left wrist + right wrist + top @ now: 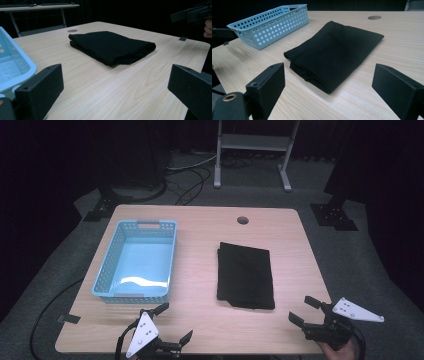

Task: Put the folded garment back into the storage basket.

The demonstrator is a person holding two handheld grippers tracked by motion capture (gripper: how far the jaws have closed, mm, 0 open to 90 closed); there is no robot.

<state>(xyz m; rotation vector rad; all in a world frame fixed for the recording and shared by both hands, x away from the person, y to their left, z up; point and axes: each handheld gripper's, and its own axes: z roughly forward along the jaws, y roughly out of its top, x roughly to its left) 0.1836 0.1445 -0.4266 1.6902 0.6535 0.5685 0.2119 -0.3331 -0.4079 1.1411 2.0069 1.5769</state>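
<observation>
A folded black cloth (245,275) lies flat on the wooden table (200,220), right of centre; it is also ahead of the jaws in the left gripper view (111,46) and the right gripper view (334,52). A light blue perforated basket (136,261) stands empty at the left, its wall in the right gripper view (272,25) and its rim in the left gripper view (15,62). My left gripper (173,323) is open near the front edge, just below the basket. My right gripper (305,310) is open at the front right corner, short of the cloth's near edge.
A round cable hole (243,220) sits near the table's far edge. Beyond the table stand a white metal frame (252,150) and cables on a grey floor. A small dark tab (68,318) sticks out at the table's front left corner.
</observation>
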